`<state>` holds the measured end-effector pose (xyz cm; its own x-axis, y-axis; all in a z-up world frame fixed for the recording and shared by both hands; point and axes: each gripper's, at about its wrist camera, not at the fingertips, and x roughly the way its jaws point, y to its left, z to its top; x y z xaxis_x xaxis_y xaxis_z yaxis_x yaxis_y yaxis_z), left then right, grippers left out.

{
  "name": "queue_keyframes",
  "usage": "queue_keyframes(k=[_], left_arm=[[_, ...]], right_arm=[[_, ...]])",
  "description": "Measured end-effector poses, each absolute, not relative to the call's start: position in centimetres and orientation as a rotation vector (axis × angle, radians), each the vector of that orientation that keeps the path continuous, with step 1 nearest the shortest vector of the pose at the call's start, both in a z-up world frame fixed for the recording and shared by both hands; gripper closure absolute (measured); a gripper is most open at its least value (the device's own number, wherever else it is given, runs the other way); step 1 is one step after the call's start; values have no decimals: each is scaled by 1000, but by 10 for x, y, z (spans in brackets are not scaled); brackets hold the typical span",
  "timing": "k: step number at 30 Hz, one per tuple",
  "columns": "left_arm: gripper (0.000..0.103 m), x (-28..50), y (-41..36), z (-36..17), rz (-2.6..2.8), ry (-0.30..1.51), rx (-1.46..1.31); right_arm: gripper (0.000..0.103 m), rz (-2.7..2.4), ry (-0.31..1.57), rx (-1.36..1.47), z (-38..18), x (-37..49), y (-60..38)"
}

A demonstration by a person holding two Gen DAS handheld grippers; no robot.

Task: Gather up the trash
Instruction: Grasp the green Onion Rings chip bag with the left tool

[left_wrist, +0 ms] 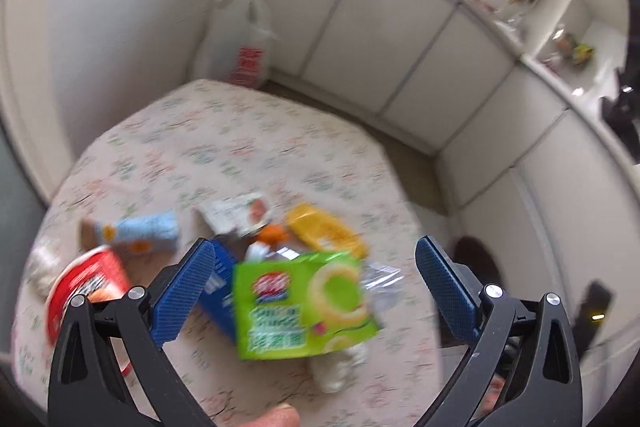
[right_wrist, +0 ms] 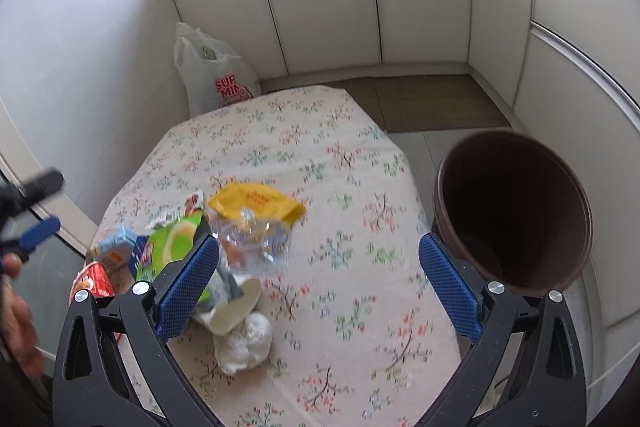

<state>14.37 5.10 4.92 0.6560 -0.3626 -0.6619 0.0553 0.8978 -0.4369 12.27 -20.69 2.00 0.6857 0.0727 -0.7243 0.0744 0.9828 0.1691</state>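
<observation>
Trash sits bunched near the left edge of our flowered counter (right_wrist: 344,155); a green packet (left_wrist: 304,303), a yellow wrapper (right_wrist: 256,203), a clear plastic bottle (right_wrist: 256,239) and a white paper ball (right_wrist: 248,343); our left gripper (left_wrist: 316,291) and right gripper (right_wrist: 320,287) both hold their fingers wide, gripping nothing; the brown bin (right_wrist: 516,211) stands just past the right edge; the far half of the cloth lies bare.

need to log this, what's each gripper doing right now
left gripper: open, holding nothing
right gripper: open, holding nothing
</observation>
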Motion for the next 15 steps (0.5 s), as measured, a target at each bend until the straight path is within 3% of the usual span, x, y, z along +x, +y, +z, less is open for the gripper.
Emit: queue_keyframes(k=[2,4,8,11,15], left_arm=[[6,160,48,39,-399,874,-434],[6,166,47,5,-396,1054,-438],[6,155,57,-39,-223,1082,-354],[7,158,63,-64,-243,1197,-462],[7,167,60,-77,-256,1201,-527]], right_arm=[[7,11,801,203,16,128,-211],[7,28,806,234,3,125,-220],[7,44,953,287,-32,133,-228],[7,60,940,272,-33,131,-221],[7,65,917,249,-30,133,-213]])
